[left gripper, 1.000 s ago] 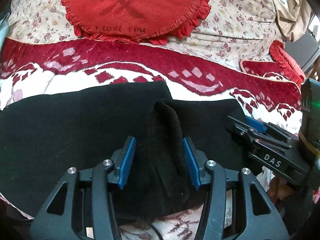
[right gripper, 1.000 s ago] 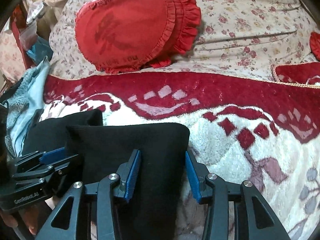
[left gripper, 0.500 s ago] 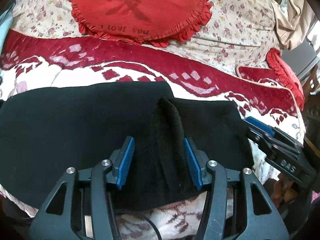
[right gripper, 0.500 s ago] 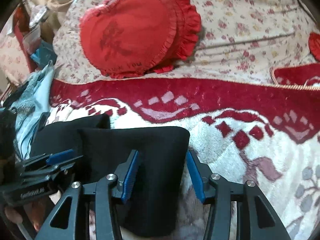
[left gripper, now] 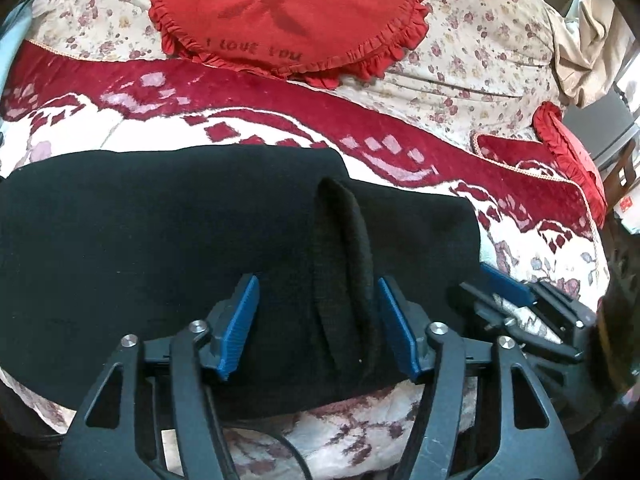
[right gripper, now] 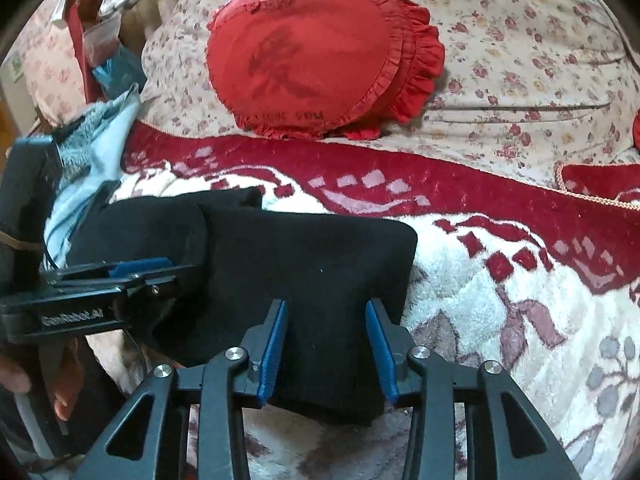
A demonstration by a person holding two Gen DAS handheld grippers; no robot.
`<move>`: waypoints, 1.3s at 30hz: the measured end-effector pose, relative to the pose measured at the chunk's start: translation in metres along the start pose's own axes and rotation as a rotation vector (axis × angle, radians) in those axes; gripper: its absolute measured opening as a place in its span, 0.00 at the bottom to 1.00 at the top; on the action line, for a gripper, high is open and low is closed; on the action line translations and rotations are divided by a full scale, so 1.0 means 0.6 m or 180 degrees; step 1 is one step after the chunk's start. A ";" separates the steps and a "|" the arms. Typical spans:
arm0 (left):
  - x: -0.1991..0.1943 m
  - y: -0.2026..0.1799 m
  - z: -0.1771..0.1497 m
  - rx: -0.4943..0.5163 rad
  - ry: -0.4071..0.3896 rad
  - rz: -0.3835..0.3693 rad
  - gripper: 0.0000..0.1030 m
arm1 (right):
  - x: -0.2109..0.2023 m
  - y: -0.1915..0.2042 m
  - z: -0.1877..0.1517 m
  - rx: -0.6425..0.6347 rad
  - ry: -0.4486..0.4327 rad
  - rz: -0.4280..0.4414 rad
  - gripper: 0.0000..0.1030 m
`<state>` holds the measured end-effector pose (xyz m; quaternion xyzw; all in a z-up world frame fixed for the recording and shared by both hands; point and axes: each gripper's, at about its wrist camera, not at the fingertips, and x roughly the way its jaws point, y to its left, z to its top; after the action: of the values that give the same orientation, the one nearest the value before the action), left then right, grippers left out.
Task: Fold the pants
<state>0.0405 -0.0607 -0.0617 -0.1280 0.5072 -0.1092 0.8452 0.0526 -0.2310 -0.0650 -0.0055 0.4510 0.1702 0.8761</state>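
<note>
Black pants (left gripper: pixel 160 240) lie spread across a red and white blanket on the bed; they also show in the right wrist view (right gripper: pixel 312 264). My left gripper (left gripper: pixel 316 320) is open, its blue pads on either side of a raised ridge of black fabric (left gripper: pixel 344 264) at the near edge. My right gripper (right gripper: pixel 326 336) is open over the right end of the pants, with the cloth lying between its pads. Each gripper shows in the other's view: the right gripper (left gripper: pixel 516 304) at the right, the left gripper (right gripper: pixel 120 280) at the left.
A red heart-shaped ruffled cushion (left gripper: pixel 288 12) lies at the back on a floral sheet (left gripper: pixel 480 40). A second red cushion (left gripper: pixel 568 152) is at the far right. A pale blue cloth (right gripper: pixel 92 140) and clutter sit at the bed's left side.
Both grippers stay open and in much the same place over the near edge of the pants. The view has tipped slightly, and the right gripper has drawn back a little toward me.
</note>
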 end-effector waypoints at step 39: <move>-0.009 -0.031 -0.004 0.0264 -0.0027 0.0013 0.13 | -0.005 -0.020 0.031 0.0308 -0.0264 0.0102 0.30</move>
<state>0.0349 -0.0766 -0.0522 -0.0923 0.4990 -0.1278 0.8521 0.0690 -0.2401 -0.0532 0.0512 0.4221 0.1623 0.8905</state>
